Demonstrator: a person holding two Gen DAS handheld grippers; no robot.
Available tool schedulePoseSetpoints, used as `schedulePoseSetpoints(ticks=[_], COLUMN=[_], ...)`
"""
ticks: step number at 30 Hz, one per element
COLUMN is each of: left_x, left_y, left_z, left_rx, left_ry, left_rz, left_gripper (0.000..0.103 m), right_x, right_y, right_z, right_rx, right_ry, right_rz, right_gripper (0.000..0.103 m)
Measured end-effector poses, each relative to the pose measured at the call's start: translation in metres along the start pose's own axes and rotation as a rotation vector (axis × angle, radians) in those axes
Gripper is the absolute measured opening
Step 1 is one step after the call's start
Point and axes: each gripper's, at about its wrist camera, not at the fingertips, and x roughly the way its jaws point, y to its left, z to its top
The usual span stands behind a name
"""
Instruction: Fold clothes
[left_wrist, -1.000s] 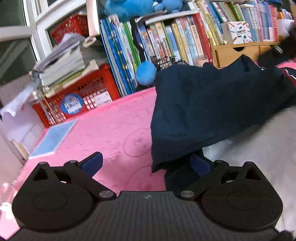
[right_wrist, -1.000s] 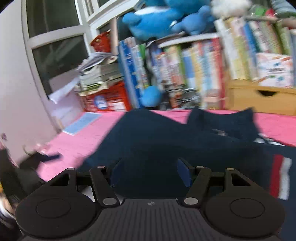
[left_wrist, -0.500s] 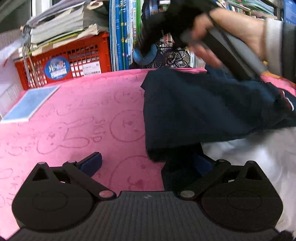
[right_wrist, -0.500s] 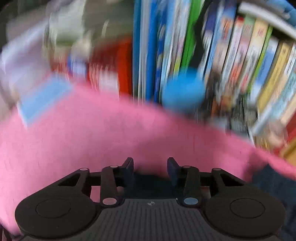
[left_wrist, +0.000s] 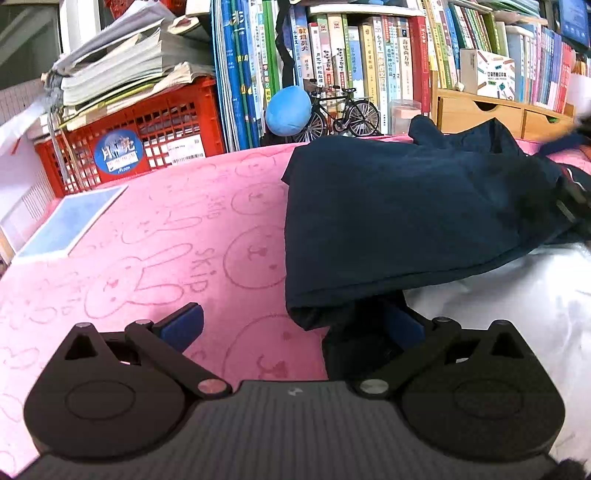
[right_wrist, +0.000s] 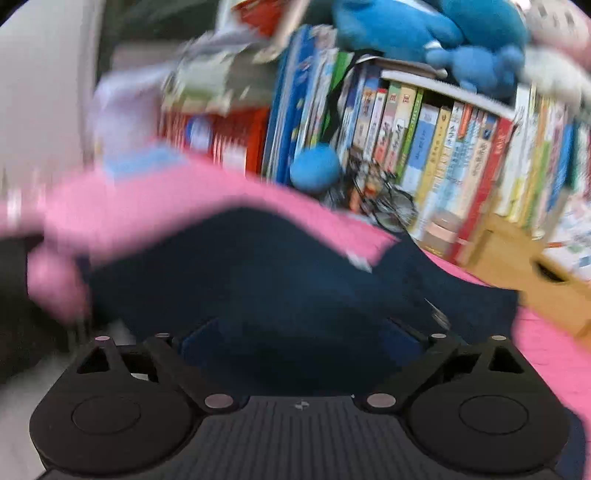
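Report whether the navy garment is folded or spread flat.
Folded: the navy garment lies doubled over itself, its rounded fold edge facing the pink cloth.

left wrist: low, close over pink blanket (left_wrist: 155, 229) | right wrist: same, blurred | shared: bookshelf (left_wrist: 369, 62)

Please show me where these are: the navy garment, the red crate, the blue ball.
navy garment (left_wrist: 406, 214), left wrist view, middle of top fold.
red crate (left_wrist: 166, 122), left wrist view, front lattice wall.
blue ball (left_wrist: 288, 110), left wrist view, its centre.

Pink plush blanket w/ rabbit & smiley outlines (left_wrist: 155, 236) covers the surface. On it: folded navy cloth garment (left_wrist: 399, 218) at right, flat light-blue booklet (left_wrist: 70, 221) near left edge, white fabric (left_wrist: 517, 295) under garment's near side. Red plastic crate (left_wrist: 147, 136) at back edge.
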Motion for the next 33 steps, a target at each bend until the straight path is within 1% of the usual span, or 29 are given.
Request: schedulePoseSetpoints(ticks=[1,2,4,5,6,7,9,11,12,14,15,16,17,18,20,22,23,24,25,26,28,29,31,32,33], left_x=[0.000,-0.001,-0.001,-0.002,-0.003,-0.003,-0.004,-0.006,-0.006,-0.008,-0.009,-0.009,-0.009,-0.009,-0.009,-0.008,-0.008,-0.008,-0.009,-0.010,-0.012,-0.019,-0.034,-0.042,-0.050], left_y=[-0.001,-0.001,-0.002,-0.004,-0.005,-0.007,-0.011,-0.016,-0.018,-0.024,-0.028,-0.030,-0.032,-0.033,-0.031,-0.029,-0.028,-0.029,-0.029,-0.033,-0.040,-0.044,-0.052,-0.055,-0.058], left_z=[0.000,0.000,0.000,0.000,0.000,0.000,0.000,-0.001,-0.001,-0.002,-0.002,-0.002,-0.002,-0.002,-0.002,-0.001,-0.002,-0.002,-0.002,-0.003,-0.005,-0.007,-0.014,-0.016,-0.016], left_rx=[0.006,0.012,0.024,0.032,0.040,0.049,0.070,0.092,0.106,0.137,0.154,0.167,0.174,0.180,0.171,0.159,0.154,0.156,0.158,0.170,0.199,0.210,0.230,0.227,0.226], left_ry=[-0.002,-0.004,-0.008,-0.012,-0.015,-0.018,-0.026,-0.035,-0.039,-0.051,-0.057,-0.062,-0.064,-0.066,-0.062,-0.057,-0.056,-0.058,-0.059,-0.069,-0.093,-0.126,-0.203,-0.241,-0.283], left_rz=[0.005,0.010,0.020,0.028,0.035,0.043,0.060,0.081,0.092,0.120,0.135,0.145,0.151,0.157,0.157,0.155,0.159,0.170,0.184,0.221,0.306,0.316,0.319,0.295,0.249], left_gripper=[0.103,0.103,0.103,0.103,0.103,0.103,0.103,0.103,0.103,0.103,0.103,0.103,0.103,0.103,0.103,0.103,0.103,0.103,0.103,0.103,0.103,0.101,0.101,0.101,0.101], right_x=[-0.008,-0.014,-0.023,-0.028,-0.034,-0.037,-0.039,-0.035,-0.026,-0.008,0.001,0.009,0.011,0.011,0.011,0.011,0.011,0.010,0.008,0.007,0.002,-0.001,-0.008,-0.011,-0.014], right_y=[0.000,-0.005,-0.019,-0.030,-0.042,-0.055,-0.085,-0.109,-0.122,-0.137,-0.140,-0.142,-0.141,-0.140,-0.137,-0.135,-0.134,-0.131,-0.130,-0.128,-0.124,-0.119,-0.108,-0.102,-0.097], right_z=[-0.013,-0.024,-0.042,-0.049,-0.058,-0.064,-0.076,-0.084,-0.084,-0.085,-0.087,-0.089,-0.088,-0.087,-0.084,-0.072,-0.066,-0.057,-0.046,-0.034,-0.006,0.011,0.042,0.054,0.065], right_rx=[-0.017,0.011,0.102,0.170,0.243,0.322,0.509,0.631,0.673,0.707,0.728,0.750,0.761,0.769,0.784,0.781,0.778,0.774,0.778,0.784,0.804,0.795,0.735,0.719,0.708], right_ry=[0.013,0.015,0.006,-0.012,-0.033,-0.053,-0.108,-0.119,-0.084,0.010,0.042,0.070,0.068,0.059,0.040,0.020,0.010,-0.001,-0.018,-0.037,-0.076,-0.094,-0.133,-0.148,-0.162], right_rz=[-0.018,-0.024,-0.041,-0.073,-0.109,-0.158,-0.300,-0.385,-0.405,-0.343,-0.302,-0.260,-0.245,-0.237,-0.220,-0.159,-0.125,-0.097,-0.069,-0.040,0.047,0.081,0.120,0.160,0.208], right_gripper=[0.096,0.096,0.097,0.097,0.098,0.102,0.103,0.103,0.103,0.102,0.099,0.092,0.071,0.057,0.053,0.048,0.040,0.035,0.023,0.016,0.016,0.016,0.016,0.016,0.016])
